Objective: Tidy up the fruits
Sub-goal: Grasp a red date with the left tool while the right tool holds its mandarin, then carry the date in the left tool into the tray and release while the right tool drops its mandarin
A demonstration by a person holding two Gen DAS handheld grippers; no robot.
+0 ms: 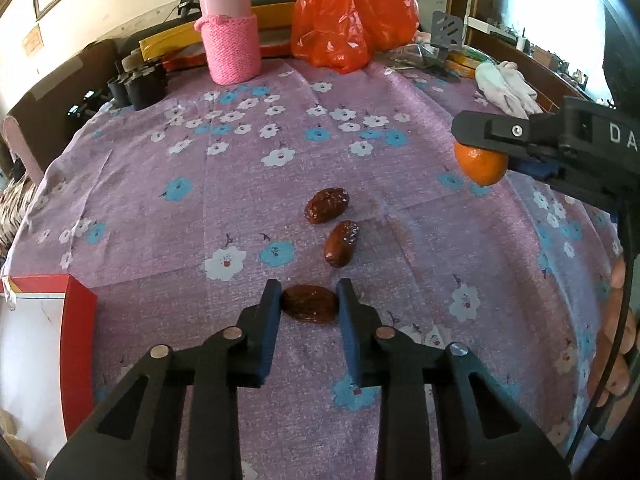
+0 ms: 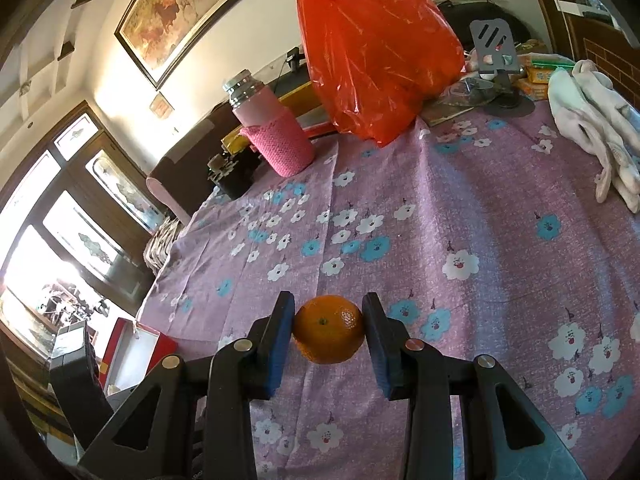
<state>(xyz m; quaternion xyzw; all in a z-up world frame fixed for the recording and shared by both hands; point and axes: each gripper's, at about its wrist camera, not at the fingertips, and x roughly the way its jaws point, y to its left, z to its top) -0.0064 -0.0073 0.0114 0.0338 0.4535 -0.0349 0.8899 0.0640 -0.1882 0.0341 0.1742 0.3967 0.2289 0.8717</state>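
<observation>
Left gripper [image 1: 308,304] pinches the near date [image 1: 310,309], in line with two dates [image 1: 327,211] beyond. Right gripper [image 2: 328,330] clamps an orange [image 2: 329,329] aloft. Next, probably: place both.

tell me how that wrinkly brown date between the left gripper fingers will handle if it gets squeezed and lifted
The wrinkled dark-brown date looks small and shrivelled, so it is probably light for the left gripper. Its creased skin suggests it is soft and may dent under a hard squeeze. Held end to end along its oval length, it could pivot or slip; on the floral purple tablecloth it seems unlikely to roll far.
</observation>
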